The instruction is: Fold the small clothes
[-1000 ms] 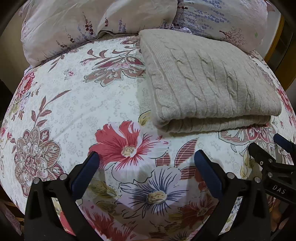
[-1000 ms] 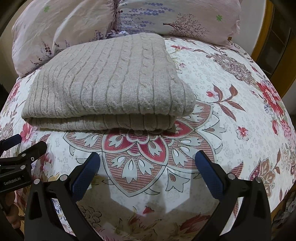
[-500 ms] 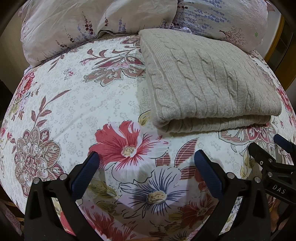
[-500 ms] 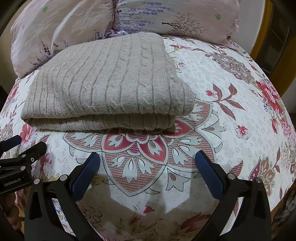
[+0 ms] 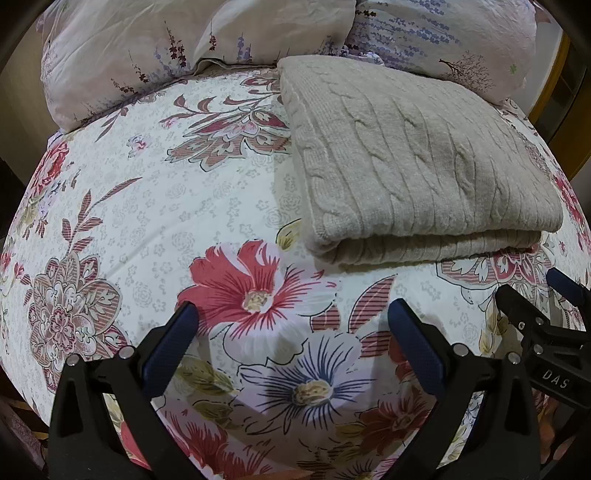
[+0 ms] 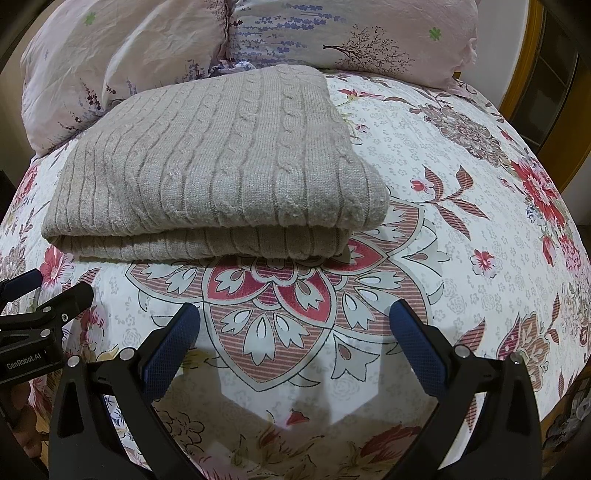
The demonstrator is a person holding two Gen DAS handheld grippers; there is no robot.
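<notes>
A beige cable-knit sweater lies folded into a thick rectangle on the floral bed sheet; it also shows in the right wrist view. My left gripper is open and empty, hovering over the sheet in front of the sweater's near left corner. My right gripper is open and empty, just in front of the sweater's folded near edge. The right gripper also shows at the right edge of the left wrist view, and the left gripper at the left edge of the right wrist view.
Two pale floral pillows lie against the head of the bed behind the sweater. A wooden frame stands at the right beyond the bed edge.
</notes>
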